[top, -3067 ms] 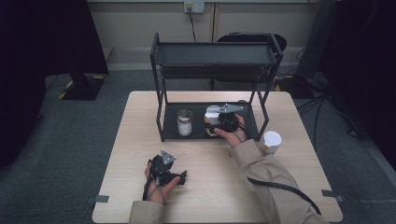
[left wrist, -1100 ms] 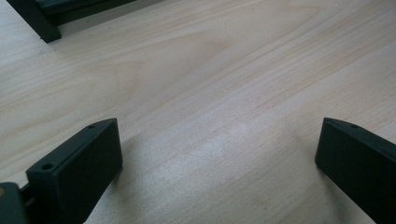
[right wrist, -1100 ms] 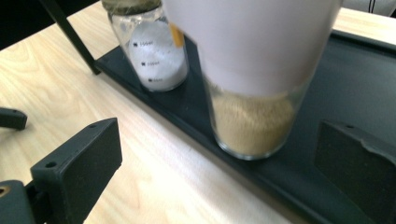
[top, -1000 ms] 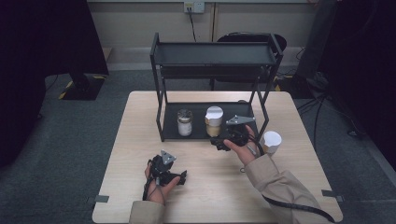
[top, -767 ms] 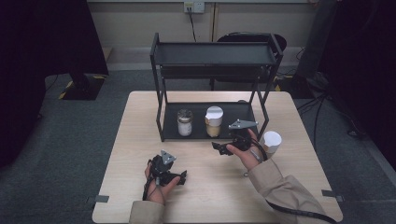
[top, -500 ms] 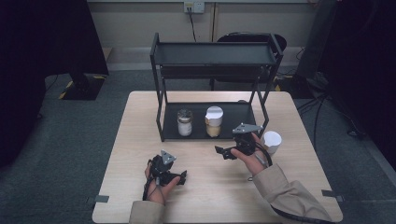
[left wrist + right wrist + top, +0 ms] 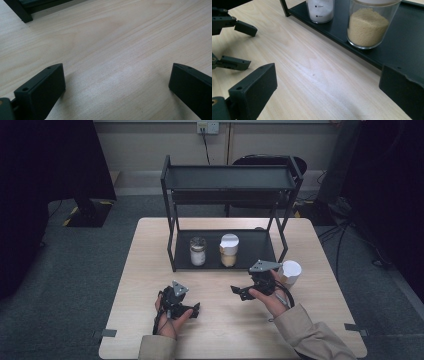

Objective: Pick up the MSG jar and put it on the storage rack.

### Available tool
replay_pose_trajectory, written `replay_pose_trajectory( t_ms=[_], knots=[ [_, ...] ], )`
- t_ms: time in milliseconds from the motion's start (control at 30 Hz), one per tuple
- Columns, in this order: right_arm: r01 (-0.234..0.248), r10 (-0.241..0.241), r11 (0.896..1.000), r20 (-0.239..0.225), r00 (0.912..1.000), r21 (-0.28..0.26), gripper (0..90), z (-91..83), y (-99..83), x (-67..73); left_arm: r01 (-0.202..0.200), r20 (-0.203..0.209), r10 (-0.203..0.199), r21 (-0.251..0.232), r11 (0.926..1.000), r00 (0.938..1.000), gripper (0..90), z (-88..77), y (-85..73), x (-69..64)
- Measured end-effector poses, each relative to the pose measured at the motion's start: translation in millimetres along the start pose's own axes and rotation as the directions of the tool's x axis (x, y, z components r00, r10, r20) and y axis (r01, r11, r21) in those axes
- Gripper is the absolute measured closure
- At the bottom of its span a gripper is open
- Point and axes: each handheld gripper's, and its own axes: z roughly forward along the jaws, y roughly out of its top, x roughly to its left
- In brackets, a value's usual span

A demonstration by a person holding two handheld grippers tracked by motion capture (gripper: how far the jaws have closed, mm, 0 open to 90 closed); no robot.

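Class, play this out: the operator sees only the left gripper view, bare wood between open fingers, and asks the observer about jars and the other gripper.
Operator: Where are the jars?
Observer: On the lower shelf of the rack: a white-powder jar, and a tan-grain jar right of it.
Operator: Is the right gripper holding one?
Observer: No, it is open above the table.
Operator: Anything else?
Observer: A white cup stands on the table beside that gripper.

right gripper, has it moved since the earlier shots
Yes. The right gripper has pulled back out of the rack toward the person, away from the tan jar now standing on the lower shelf. Its jaws stand open and empty over the table.
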Motion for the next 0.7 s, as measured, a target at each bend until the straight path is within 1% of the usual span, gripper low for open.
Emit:
replay_pose_trajectory(
  t_ms=[133, 200, 333, 400, 500, 567, 633, 700],
  knots=[
    [0.016, -0.016, 1.0, 0.001, 0.9999, 0.002, 0.6, -2.0, -2.8, 4.5, 0.0, 0.0, 0.0, 0.0, 1.0, 1.0, 0.0, 0.0, 0.0, 0.0],
    [0.012, -0.012, 1.0, -0.011, 0.9999, -0.002, 0.9, -3.6, -4.5, 5.0, 0.0, 0.0, 0.0, 0.0, 1.0, 1.0, 0.1, 0.0, 0.0, 0.0],
    [0.028, -0.028, 1.0, -0.017, 0.9995, -0.001, 0.7, -6.7, -7.1, 8.6, 0.0, 0.0, 0.0, 0.0, 1.0, 1.0, 0.1, 0.0, 0.0, 0.0],
    [0.026, -0.026, 1.0, -0.019, 0.9995, 0.006, 0.7, -7.5, -7.9, 9.7, 0.0, 0.0, 0.0, 0.0, 1.0, 1.0, 0.0, 0.0, 0.0, 0.0],
    [0.04, -0.039, 0.999, -0.026, 0.9989, 0.016, 0.9, -8.7, -10.6, 11.3, 0.0, 0.0, 0.0, 0.0, 1.0, 1.0, 0.0, 0.0, 0.0, 0.0],
    [0.064, -0.063, 0.998, -0.021, 0.9978, 0.018, 0.7, -10.2, -12.3, 14.0, 0.0, 0.0, 0.0, 0.0, 1.0, 1.0, 0.1, 0.0, 0.0, 0.0],
    [0.056, -0.055, 0.998, -0.028, 0.9981, 0.016, 0.8, -11.6, -14.5, 13.8, 0.0, 0.0, 0.0, 0.0, 1.0, 1.0, 0.1, 0.0, 0.0, 0.0],
    [0.064, -0.063, 0.998, -0.017, 0.9978, 0.016, 0.7, -12.7, -16.5, 16.2, 0.0, 0.0, 0.0, 0.0, 1.0, 1.0, 0.1, 0.0, 0.0, 0.0]
  ],
)
